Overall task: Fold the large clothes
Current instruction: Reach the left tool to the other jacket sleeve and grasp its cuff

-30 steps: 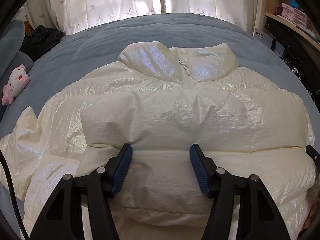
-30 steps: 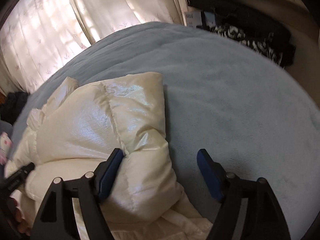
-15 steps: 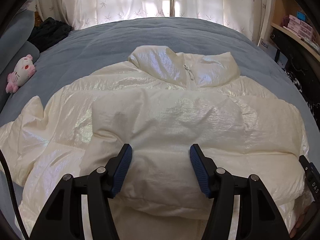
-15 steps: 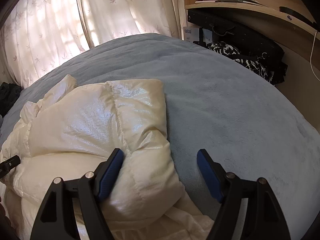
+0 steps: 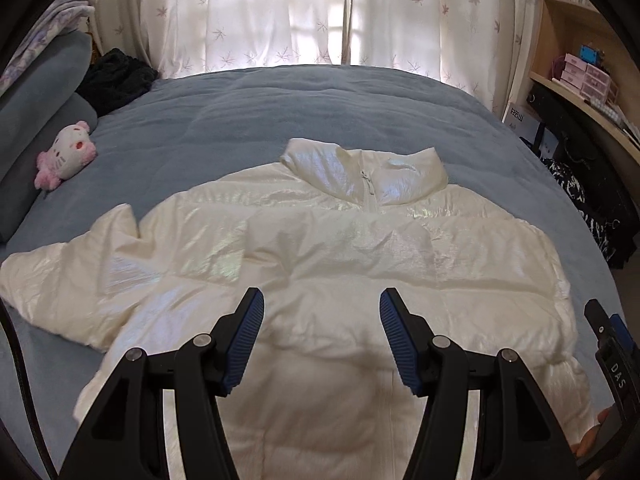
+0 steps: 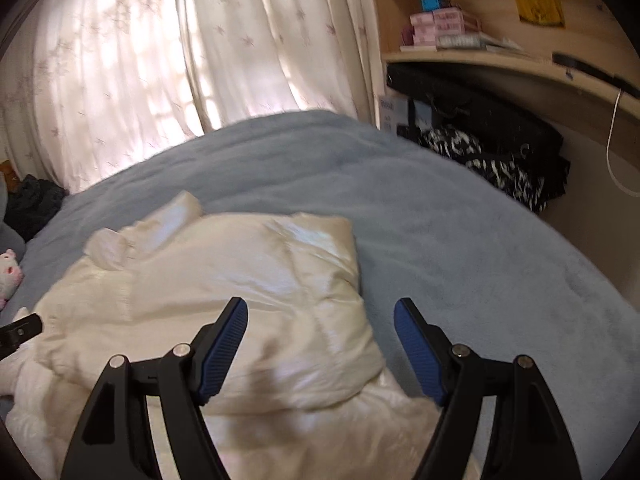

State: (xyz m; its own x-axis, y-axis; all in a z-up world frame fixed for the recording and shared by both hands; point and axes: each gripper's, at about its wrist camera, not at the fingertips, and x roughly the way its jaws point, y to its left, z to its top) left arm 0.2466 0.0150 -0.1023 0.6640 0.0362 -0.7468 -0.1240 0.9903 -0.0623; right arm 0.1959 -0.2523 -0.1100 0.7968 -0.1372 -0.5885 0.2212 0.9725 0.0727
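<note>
- A white puffer jacket [image 5: 320, 264] lies across the blue bed [image 5: 320, 112], centre frame, collar toward the curtains.
- The left hand-held gripper [image 5: 322, 336] hangs above it at lower centre, jaws apart, empty.
- The right hand-held gripper [image 6: 320, 344] hangs over the jacket's folded edge, jaws apart, empty.

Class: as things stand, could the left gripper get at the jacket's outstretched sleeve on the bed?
Probably yes: the left gripper is open and empty above the jacket, and nothing covers the sleeve.

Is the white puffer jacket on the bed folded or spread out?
Partly folded: white shiny puffer jacket has one sleeve laid across its front; the other sleeve remains spread.
</note>
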